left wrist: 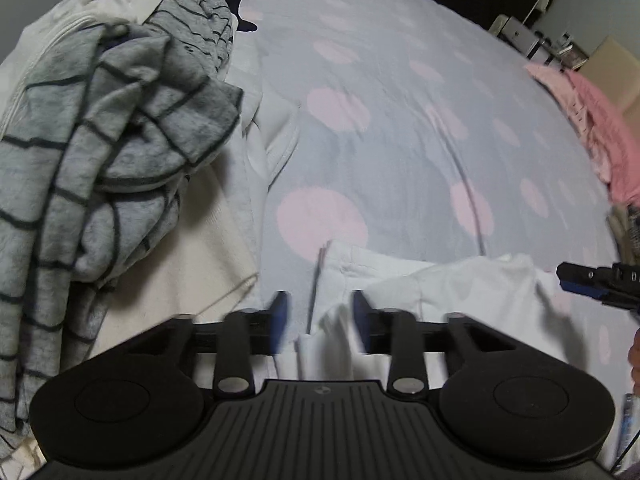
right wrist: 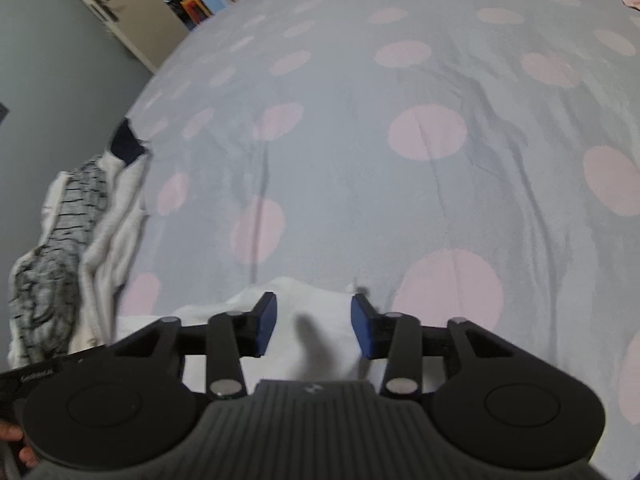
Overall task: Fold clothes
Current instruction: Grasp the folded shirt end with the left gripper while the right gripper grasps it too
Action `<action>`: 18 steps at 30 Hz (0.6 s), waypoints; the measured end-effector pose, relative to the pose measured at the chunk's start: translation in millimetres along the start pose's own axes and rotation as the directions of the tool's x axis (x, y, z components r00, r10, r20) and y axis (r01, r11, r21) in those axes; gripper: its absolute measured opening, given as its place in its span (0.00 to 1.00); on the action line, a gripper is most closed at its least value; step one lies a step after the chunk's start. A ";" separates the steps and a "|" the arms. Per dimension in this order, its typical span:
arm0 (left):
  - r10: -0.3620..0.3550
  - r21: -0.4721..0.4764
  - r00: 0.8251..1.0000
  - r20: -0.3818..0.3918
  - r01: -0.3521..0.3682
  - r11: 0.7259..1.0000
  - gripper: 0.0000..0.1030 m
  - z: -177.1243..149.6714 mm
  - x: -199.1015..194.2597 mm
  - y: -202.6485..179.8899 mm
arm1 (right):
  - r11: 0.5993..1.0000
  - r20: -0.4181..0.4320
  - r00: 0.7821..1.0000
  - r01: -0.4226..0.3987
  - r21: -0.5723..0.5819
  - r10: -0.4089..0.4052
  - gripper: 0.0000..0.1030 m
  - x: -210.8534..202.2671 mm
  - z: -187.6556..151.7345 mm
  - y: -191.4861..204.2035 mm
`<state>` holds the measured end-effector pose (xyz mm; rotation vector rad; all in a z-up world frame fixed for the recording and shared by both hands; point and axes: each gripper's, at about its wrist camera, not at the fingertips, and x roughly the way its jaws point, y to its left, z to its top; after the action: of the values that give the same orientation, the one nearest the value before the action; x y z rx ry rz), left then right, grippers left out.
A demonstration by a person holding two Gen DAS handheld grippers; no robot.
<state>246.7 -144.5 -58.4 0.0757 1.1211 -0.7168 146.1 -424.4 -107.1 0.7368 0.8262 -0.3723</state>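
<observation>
A white garment (left wrist: 460,292) lies crumpled on the dotted bedspread (left wrist: 400,100), its edge reaching under my left gripper (left wrist: 320,314). That gripper's blue pads stand apart and press on nothing. At the right edge of the left wrist view, the right gripper (left wrist: 592,282) hovers over the same garment. In the right wrist view the white garment (right wrist: 304,300) spreads beneath my right gripper (right wrist: 314,320), whose jaws are open with cloth showing in the gap and nothing pinched.
A heap of grey checked and white clothes (left wrist: 120,128) fills the left side, seen as the heap (right wrist: 60,240) in the right wrist view. A pink garment (left wrist: 592,120) lies at the bed's right edge. A door (right wrist: 104,8) and wall stand beyond the bed.
</observation>
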 end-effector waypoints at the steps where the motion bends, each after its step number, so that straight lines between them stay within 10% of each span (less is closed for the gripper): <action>1: -0.016 -0.002 1.000 -0.001 0.016 1.000 0.51 -1.1 -1.4 1.3 | 1.000 -0.006 1.000 -0.010 -0.003 0.010 0.44 -3.8 -1.0 1.5; 18: -0.107 0.010 0.992 -0.061 0.108 0.994 0.63 -35.5 25.4 1.7 | 0.997 -0.181 0.982 -0.033 0.069 0.045 0.51 4.3 -52.9 -24.2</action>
<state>225.5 -141.3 -96.5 0.0484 1.1853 -0.8223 107.2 -403.5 -145.2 0.8568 0.9742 -0.3012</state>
